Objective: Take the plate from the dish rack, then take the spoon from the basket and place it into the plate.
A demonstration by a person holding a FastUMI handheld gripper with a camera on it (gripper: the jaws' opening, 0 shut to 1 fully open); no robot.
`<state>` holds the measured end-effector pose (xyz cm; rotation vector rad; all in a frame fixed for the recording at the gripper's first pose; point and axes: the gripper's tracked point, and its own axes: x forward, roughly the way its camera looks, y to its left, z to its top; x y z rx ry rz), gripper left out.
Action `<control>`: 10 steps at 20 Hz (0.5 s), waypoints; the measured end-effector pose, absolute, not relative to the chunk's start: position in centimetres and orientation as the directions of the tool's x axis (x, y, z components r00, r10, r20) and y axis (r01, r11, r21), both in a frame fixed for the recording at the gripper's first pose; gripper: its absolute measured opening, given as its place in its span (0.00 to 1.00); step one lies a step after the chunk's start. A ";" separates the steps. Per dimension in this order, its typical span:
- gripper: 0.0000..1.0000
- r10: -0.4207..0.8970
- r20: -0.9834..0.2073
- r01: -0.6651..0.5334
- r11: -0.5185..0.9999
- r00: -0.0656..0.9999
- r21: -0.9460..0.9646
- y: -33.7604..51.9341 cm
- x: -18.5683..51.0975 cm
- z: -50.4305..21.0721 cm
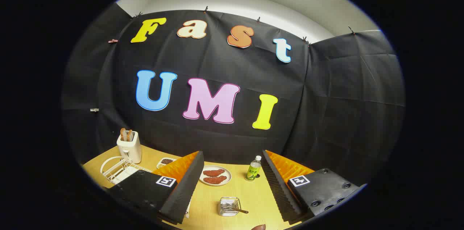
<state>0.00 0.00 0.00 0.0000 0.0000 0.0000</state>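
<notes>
We see the white wire dish rack (pixel 117 169) at the far left of the yellow wooden worktop (pixel 253 195), partly hidden behind the left finger; whether a plate sits in it we cannot tell. The small clear mesh basket (pixel 229 206) holding a dark-handled metal spoon (pixel 235 208) stands between the fingers, close ahead. Beyond it lies a round white dish with reddish meat slices (pixel 215 175). Our claw (pixel 232 172) hangs spread wide, holding nothing. Farther right stands a small green-labelled clear bottle (pixel 253 169). Behind the rack we see a white toaster with bread slices (pixel 129 145), and beside it a small white tray of dark bits (pixel 166 162).
</notes>
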 end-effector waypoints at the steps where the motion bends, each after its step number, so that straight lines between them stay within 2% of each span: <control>1: 0.97 0.005 -0.006 -0.005 1.000 1.000 0.004 0.3 -0.1 -0.2; 10: 0.97 0.047 -0.044 -0.045 0.998 0.998 0.033 3.4 -0.8 -1.1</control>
